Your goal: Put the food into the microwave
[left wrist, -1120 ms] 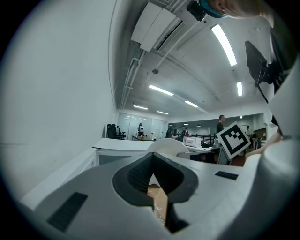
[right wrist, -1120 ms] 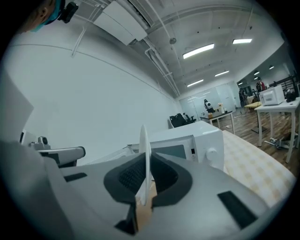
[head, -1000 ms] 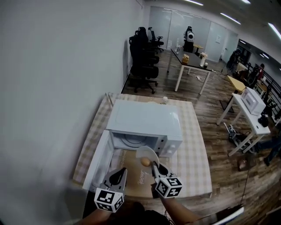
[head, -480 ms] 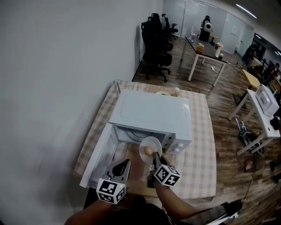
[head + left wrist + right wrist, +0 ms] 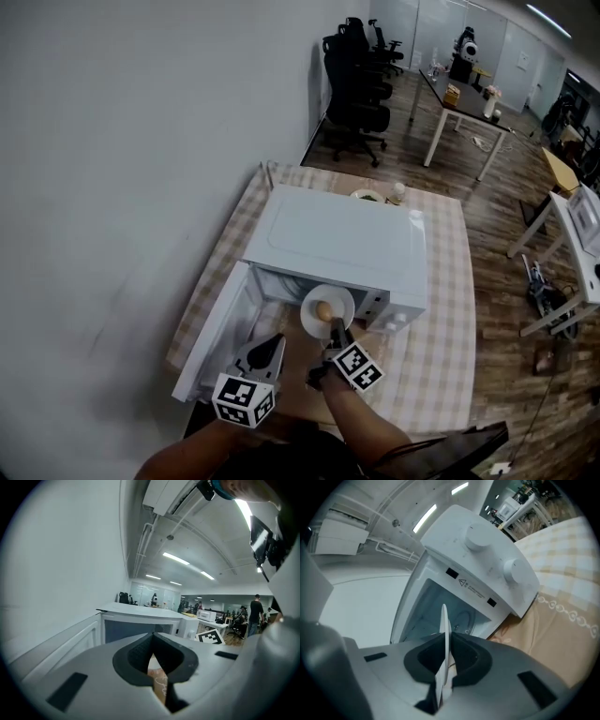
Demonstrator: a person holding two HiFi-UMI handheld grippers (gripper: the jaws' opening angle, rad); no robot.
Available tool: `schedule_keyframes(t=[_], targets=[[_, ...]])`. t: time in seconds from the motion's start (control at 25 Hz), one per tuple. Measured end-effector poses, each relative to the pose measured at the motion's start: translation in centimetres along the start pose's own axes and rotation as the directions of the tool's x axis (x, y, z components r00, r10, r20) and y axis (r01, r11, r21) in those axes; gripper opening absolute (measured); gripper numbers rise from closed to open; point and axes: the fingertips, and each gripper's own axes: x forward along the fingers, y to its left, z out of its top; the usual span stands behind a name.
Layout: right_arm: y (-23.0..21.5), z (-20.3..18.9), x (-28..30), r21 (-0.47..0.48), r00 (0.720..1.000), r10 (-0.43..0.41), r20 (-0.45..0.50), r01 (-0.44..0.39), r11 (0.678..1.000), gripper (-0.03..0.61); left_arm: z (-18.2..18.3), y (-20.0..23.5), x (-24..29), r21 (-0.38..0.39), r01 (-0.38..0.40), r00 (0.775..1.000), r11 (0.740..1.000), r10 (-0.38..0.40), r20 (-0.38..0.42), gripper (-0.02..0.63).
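Note:
A white microwave (image 5: 342, 246) stands on the table with its door (image 5: 211, 337) swung open to the left. My right gripper (image 5: 334, 328) is shut on the near rim of a small white plate (image 5: 327, 310) that carries a round orange-brown piece of food (image 5: 323, 310). The plate hangs just in front of the open cavity. In the right gripper view the plate (image 5: 444, 620) shows edge-on between the jaws of the right gripper (image 5: 446, 639), with the cavity (image 5: 436, 609) and its turntable straight ahead. My left gripper (image 5: 268, 352) hovers by the door, shut and holding nothing; seen from behind, the left gripper (image 5: 152, 637) points at the microwave (image 5: 140, 616).
A checked tablecloth (image 5: 441, 319) covers the table, with a tan mat (image 5: 298, 377) under my grippers. A small dish (image 5: 367, 196) and a white cup (image 5: 397, 192) sit behind the microwave. A white wall runs along the left. Office chairs (image 5: 356, 66) and desks stand far back.
My right gripper has carried the plate lower and forward, up to the microwave's opening, rolling as it went. My left gripper has drifted slightly forward and down beside the door.

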Motion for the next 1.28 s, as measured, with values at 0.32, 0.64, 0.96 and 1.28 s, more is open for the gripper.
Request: schedule_keyframes(t=[0.32,0.64,0.96,1.28], targets=[[-1.6,-0.2,3.7,0.182,0.999,-0.028,0.043,0.02,0.983,0.026,-0.5,1.0,0.5,0.047,-0.015,0.999,0.999,0.017,-0.042,0.008],[-3.1,-1.6,7.0,0.323,0.996,-0.077,0.044,0.059,0.945,0.027,-0.1,2.1,0.2,0.05,-0.043,0.998,0.998,0.045,-0.041,0.008],[-3.7,-2.1,9.3,0.417,0.992,-0.113,0.054,0.08,0.906,0.029,0.1,3.1,-1.0,0.032,-0.09,0.995,0.995,0.091,-0.035,0.008],[-3.5,-1.9,10.2,0.477,0.986,-0.156,0.065,0.107,0.873,0.033,0.0,2.4,-1.8,0.024,-0.081,0.996,0.996,0.082,-0.031,0.008]])
